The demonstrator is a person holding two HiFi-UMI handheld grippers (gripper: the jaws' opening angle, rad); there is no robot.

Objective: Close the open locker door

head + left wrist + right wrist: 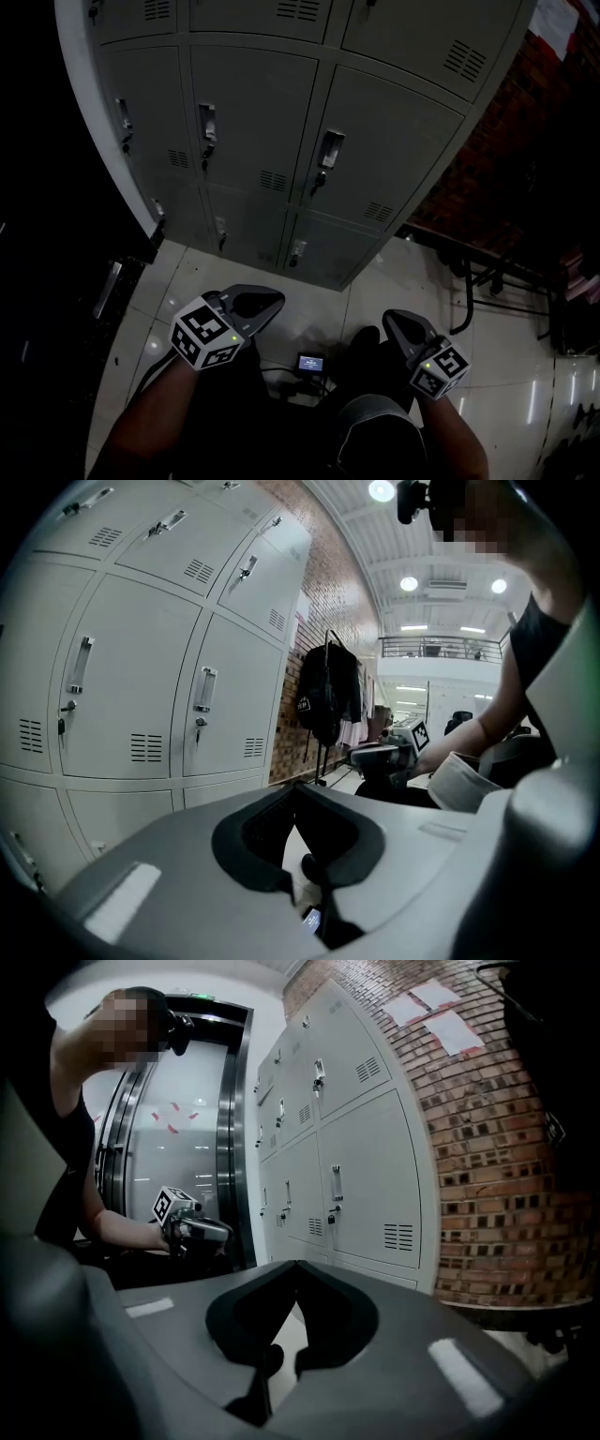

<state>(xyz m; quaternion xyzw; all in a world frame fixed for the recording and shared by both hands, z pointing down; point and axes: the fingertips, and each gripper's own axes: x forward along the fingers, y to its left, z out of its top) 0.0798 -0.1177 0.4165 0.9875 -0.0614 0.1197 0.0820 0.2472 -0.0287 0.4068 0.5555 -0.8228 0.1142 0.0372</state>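
Note:
A grey bank of lockers (309, 141) fills the upper part of the head view, a short way ahead of both grippers. Every door that I can see lies flush, each with a handle and lock such as the one on the middle door (328, 155); none stands visibly ajar. My left gripper (272, 302) is held low over the tiled floor with its jaws together and nothing between them. My right gripper (389, 319) is beside it, equally low, also shut and empty. The lockers (141, 696) show at the left of the left gripper view, and the lockers (347, 1176) also show in the right gripper view.
A brick wall (525, 141) adjoins the lockers on the right, with black metal rack legs (487, 281) at its foot. A small lit device (310, 363) and cable lie on the floor between my grippers. A dark doorway (56, 281) is at the left. A black bag (328, 691) hangs on a rack.

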